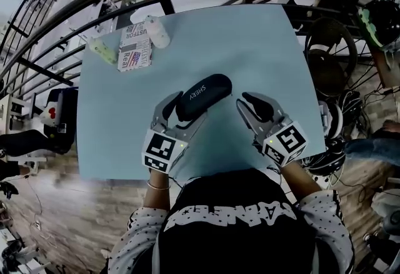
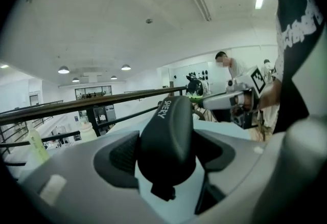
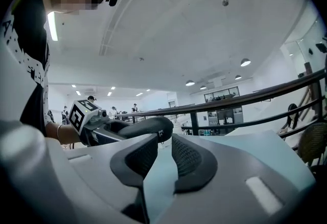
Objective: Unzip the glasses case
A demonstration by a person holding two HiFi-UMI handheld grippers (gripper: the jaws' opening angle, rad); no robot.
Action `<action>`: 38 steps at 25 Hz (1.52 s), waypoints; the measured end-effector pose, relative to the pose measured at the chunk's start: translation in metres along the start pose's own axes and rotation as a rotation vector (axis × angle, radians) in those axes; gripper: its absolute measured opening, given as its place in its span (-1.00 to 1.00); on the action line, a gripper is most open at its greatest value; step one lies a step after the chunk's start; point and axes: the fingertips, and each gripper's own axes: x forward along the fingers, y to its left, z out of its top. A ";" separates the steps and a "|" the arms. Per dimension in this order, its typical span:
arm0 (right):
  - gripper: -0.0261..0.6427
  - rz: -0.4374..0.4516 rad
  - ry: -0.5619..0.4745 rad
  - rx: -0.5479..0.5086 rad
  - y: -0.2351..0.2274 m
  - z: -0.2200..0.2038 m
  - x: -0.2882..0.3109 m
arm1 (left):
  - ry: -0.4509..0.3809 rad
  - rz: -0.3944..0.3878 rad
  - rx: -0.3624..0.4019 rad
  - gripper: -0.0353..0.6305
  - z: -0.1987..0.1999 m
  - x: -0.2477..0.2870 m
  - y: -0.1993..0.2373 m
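Two pairs of tongs sit over the near part of the light blue tabletop [image 1: 250, 41]. The left tongs [image 1: 181, 115] are clamped across the near end of the black glasses case [image 1: 205, 94]. The case lies slantwise at the middle of the tabletop, its other end pointing far and right. The right tongs [image 1: 251, 107] sit just right of the case, jaws apart with nothing between them.

A small tab [image 3: 160, 135] hangs at the end away from the left tongs. It looks like the zip pull, though it is too small to be sure. I'd say the step in hand is catching that pull. The left grip should be firm and low so the case cannot twist. The right tongs should come squarely over the tab, close on it alone, then draw along the seam's curve rather than lifting.
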 end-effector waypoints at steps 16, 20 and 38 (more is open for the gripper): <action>-0.71 0.101 -0.086 -0.042 0.040 0.024 -0.010 | -0.057 0.018 0.071 -0.89 0.032 -0.042 -0.025; -0.92 0.104 -0.080 -0.057 0.043 0.023 -0.012 | -0.063 0.000 0.092 -0.89 0.031 -0.043 -0.026; -0.91 0.141 0.011 -0.120 0.042 0.014 -0.020 | -0.071 -0.105 0.168 -0.89 0.028 -0.042 -0.030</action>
